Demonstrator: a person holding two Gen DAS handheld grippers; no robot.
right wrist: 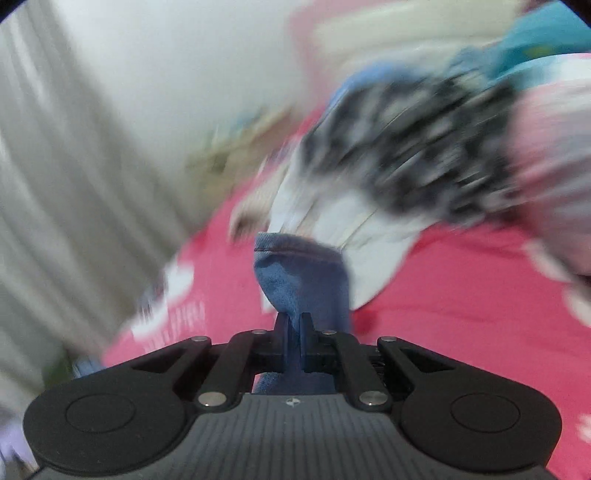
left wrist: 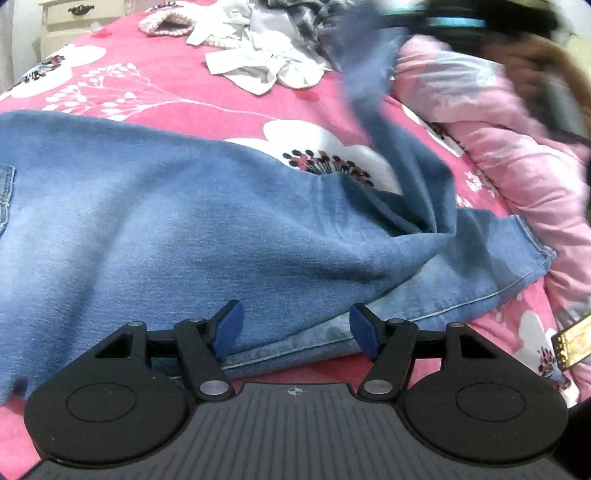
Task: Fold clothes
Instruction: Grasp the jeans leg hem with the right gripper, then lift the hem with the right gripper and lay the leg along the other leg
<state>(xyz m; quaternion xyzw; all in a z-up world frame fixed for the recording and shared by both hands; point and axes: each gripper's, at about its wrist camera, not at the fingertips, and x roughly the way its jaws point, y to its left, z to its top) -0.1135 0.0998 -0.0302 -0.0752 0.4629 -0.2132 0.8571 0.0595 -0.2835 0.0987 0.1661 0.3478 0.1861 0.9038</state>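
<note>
Jeans (left wrist: pixel 155 206) on pink floral bedspread (left wrist: pixel 177 88), right gripper (right wrist: pixel 294 321) clamped on hem, left gripper (left wrist: pixel 295 325) apart, no legible writing

Clothes pile (right wrist: pixel 388 155) blurred beyond telling.

Jeans (left wrist: pixel 155 221) – faded mid-blue denim, paler along the leg, lighter stitching at the hem at 4 o'clock. Bedspread (left wrist: pixel 177 92) – hot pink, big white flowers with black-and-pink centres. Quilt (left wrist: pixel 517 155) at 2 o'clock is pale pink with a faint white print. At 12 o'clock: white garment (left wrist: pixel 266 62), black-and-white checked cloth (left wrist: pixel 314 18), pink-and-white knit (left wrist: pixel 166 24). Dresser (left wrist: pixel 70 22) at 11 o'clock is cream with a dark handle. Left gripper (left wrist: pixel 296 326) is black with blue pads; right gripper (right wrist: pixel 294 325) the same, denim hem (right wrist: pixel 295 258) blue.
</note>
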